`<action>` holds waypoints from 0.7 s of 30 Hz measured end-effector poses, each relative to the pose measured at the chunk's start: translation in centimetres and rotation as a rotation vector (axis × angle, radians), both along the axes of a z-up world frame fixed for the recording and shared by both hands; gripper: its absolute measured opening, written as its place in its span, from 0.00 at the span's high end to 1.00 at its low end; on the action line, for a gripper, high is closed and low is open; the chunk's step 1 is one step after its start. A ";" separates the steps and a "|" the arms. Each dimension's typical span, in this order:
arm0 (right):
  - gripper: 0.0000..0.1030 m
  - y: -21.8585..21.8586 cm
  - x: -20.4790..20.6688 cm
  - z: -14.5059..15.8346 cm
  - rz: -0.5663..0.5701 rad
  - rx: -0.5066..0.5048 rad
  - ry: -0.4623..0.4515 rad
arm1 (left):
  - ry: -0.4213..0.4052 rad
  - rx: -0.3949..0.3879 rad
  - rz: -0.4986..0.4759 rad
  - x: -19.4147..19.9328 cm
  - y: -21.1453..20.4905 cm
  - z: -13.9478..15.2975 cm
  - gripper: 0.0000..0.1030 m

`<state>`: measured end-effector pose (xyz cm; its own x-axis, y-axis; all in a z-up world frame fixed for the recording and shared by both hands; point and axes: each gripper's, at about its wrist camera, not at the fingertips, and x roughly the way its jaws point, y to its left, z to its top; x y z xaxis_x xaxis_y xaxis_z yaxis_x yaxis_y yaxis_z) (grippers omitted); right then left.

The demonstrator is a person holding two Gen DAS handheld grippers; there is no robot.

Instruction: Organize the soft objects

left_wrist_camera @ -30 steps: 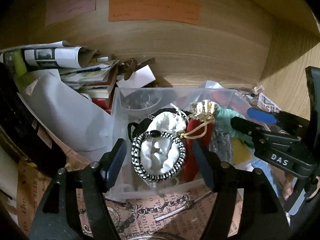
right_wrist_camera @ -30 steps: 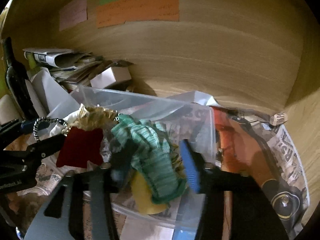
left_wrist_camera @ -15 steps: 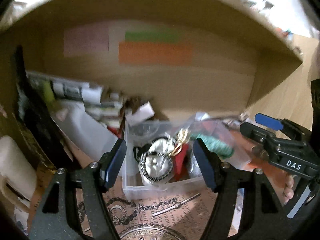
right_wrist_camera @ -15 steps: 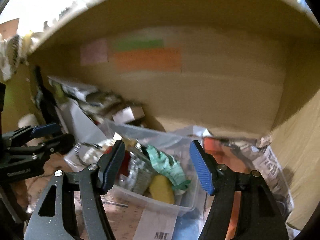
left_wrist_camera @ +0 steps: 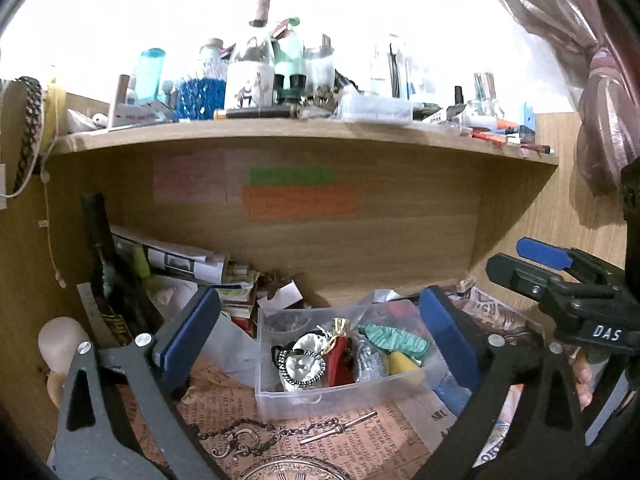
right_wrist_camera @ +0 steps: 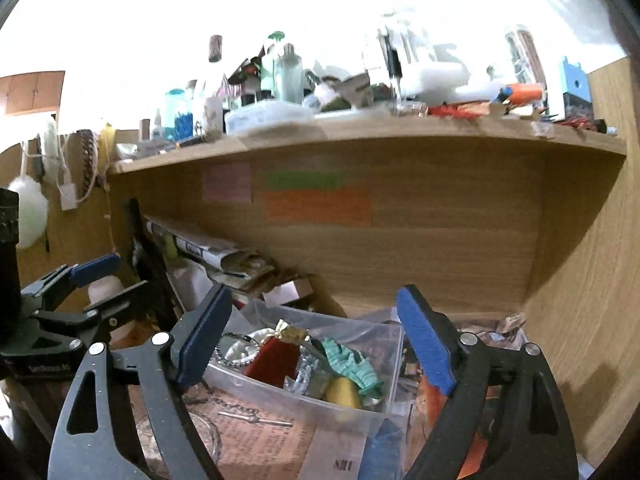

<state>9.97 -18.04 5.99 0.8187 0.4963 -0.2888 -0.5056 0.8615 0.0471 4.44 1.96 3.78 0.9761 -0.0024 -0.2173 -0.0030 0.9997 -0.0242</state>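
A clear plastic bin (left_wrist_camera: pixel 304 394) (right_wrist_camera: pixel 304 402) stands on the lower shelf of a wooden cabinet. It holds a white pouch ringed by a black-and-white band (left_wrist_camera: pixel 303 365), a red pouch with a gold top (left_wrist_camera: pixel 340 360) (right_wrist_camera: pixel 274 360), a green knit piece (left_wrist_camera: pixel 394 338) (right_wrist_camera: pixel 352 362), a yellow soft item (left_wrist_camera: pixel 400 362) (right_wrist_camera: pixel 342 392) and a silvery piece (left_wrist_camera: pixel 370 360). My left gripper (left_wrist_camera: pixel 320 332) is open and empty, in front of the bin. My right gripper (right_wrist_camera: pixel 310 340) is open and empty, also in front of it.
Newspapers and books (left_wrist_camera: pixel 184 260) pile at the back left beside a dark bottle (left_wrist_camera: pixel 112 280). A chain with a key (left_wrist_camera: pixel 280 434) lies on printed paper before the bin. The upper shelf (left_wrist_camera: pixel 304 128) is crowded with bottles. Cabinet walls close both sides.
Both grippers have pulled back from the bin, away from the shelf, so the whole cabinet now shows. The bin's contents lie as before.
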 end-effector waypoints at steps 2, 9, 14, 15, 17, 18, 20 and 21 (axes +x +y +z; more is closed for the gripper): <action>0.18 -0.2 -0.5 0.2 0.009 0.006 -0.005 | -0.003 -0.002 -0.003 -0.7 -0.1 0.1 0.00; 0.00 -0.6 -2.0 0.4 0.004 0.022 -0.038 | -0.015 0.003 0.003 -1.8 -0.4 0.2 0.00; 0.00 -0.5 -2.4 0.2 0.010 0.020 -0.037 | -0.017 0.006 -0.001 -1.9 -0.3 0.1 0.00; 0.00 -0.4 -2.4 0.2 0.011 0.018 -0.040 | -0.018 0.007 0.000 -2.0 -0.3 0.1 0.00; 0.00 -0.3 -2.6 0.1 0.010 0.015 -0.041 | -0.021 0.009 0.002 -2.1 -0.4 0.1 0.00; 0.00 -0.3 -2.6 0.1 0.010 0.015 -0.041 | -0.022 0.009 0.002 -2.2 -0.4 0.1 0.00; 0.00 -0.3 -2.6 0.0 0.013 0.017 -0.039 | -0.024 0.012 0.003 -2.3 -0.5 0.1 0.00; 0.00 -0.3 -2.6 0.0 0.012 0.018 -0.038 | -0.026 0.014 0.005 -2.3 -0.5 0.1 0.00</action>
<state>7.36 -18.34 5.97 0.8228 0.5108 -0.2490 -0.5175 0.8546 0.0430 2.11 1.44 3.86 0.9814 0.0054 -0.1920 -0.0075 0.9999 -0.0103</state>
